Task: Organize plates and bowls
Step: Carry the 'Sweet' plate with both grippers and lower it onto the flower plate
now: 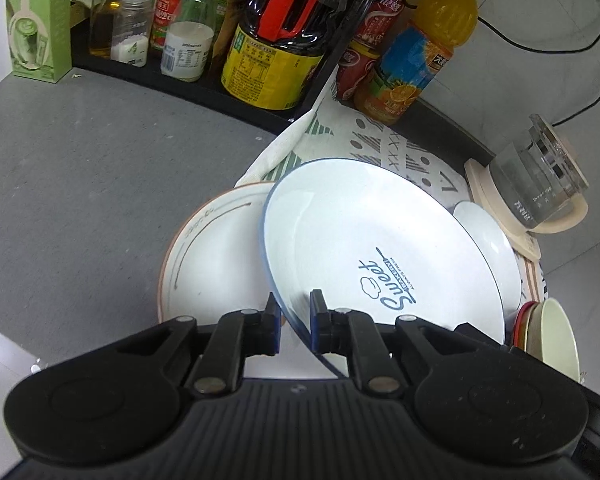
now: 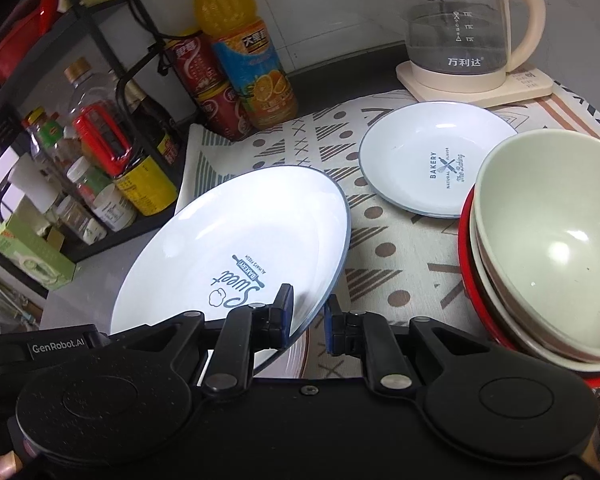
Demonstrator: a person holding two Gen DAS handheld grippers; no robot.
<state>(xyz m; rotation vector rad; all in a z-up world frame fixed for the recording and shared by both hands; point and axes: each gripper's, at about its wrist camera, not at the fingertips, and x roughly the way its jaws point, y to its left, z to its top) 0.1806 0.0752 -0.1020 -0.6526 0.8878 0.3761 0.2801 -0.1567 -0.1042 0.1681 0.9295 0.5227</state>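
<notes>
A large white blue-rimmed "Sweet" plate [image 1: 380, 240] [image 2: 236, 240] is tilted above the counter. My left gripper [image 1: 294, 320] and my right gripper [image 2: 308, 316] each have their jaws around its near rim; whether the pads press the rim is unclear. Under its left side lies a cream plate with a brown rim [image 1: 212, 256]. A smaller white "Bakery" plate [image 2: 424, 160] [image 1: 488, 240] lies flat on the patterned cloth [image 2: 384, 256]. A stack of bowls, pale green on top of red [image 2: 552, 248] [image 1: 552, 340], stands at the right.
A black rack [image 1: 204, 80] with bottles and a soy sauce jug [image 1: 276, 48] runs along the back. An orange juice bottle [image 2: 244, 52], red cans [image 2: 208, 88], a glass kettle on its base [image 2: 460, 28] and a green box [image 1: 36, 20] stand around. Grey counter [image 1: 80, 180] at left.
</notes>
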